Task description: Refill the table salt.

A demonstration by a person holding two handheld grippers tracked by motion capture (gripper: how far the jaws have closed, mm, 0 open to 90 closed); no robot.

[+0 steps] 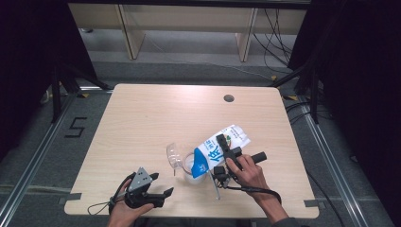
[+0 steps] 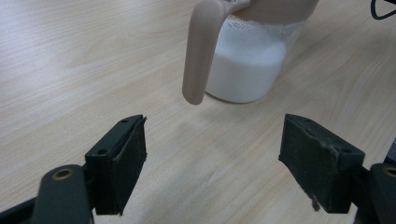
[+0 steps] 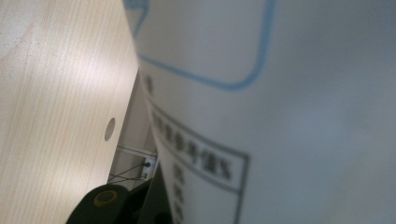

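A white and blue milk carton [image 1: 210,156] is tipped with its blue top down over a clear jug [image 1: 189,166] that holds milk. My right gripper [image 1: 222,144] is shut on the carton's body, and the printed side of the carton [image 3: 280,116] sits right against the right gripper view. The jug [image 2: 247,70], with its pale handle [image 2: 201,51] turned toward me, stands just ahead of my left gripper [image 2: 215,158]. That left gripper [image 1: 161,184] rests low near the table's front left, open, with nothing between its jaws.
The light wooden table [image 1: 156,118] has a round cable hole [image 1: 229,98] near its far right edge. The hole [image 3: 109,129] is also in the right gripper view. Dark curtains, stands and floor cables surround the table.
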